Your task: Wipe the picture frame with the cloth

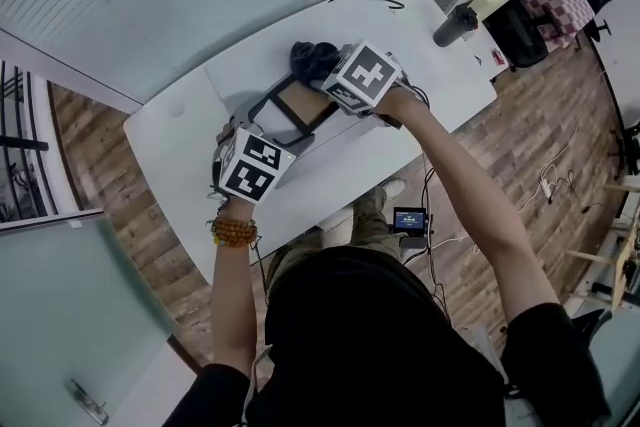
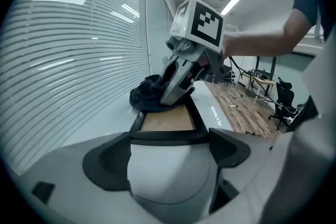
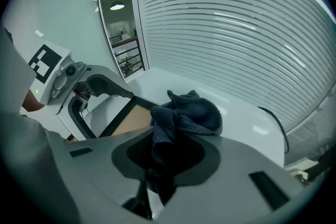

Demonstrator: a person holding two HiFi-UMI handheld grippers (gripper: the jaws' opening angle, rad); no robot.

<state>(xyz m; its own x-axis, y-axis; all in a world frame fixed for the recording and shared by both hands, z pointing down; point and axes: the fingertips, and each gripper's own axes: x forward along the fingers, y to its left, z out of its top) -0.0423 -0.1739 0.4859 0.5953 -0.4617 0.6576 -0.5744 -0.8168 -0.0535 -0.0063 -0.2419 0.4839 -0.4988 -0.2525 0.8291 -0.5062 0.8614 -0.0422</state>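
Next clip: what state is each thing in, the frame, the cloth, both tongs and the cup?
Picture frame: lying flat on the table, brown panel up.
Cloth: bunched at the frame's far end, clamped in the right tongs.
Left tongs: open wide at the frame's near edge.
Right tongs: shut on the cloth.
Cup: upright, away from the frame.

head view: high, steeply down onto table (image 1: 420,25). gripper views: low, close, facing each other across picture frame (image 2: 168,119), seemingly shared by all three.
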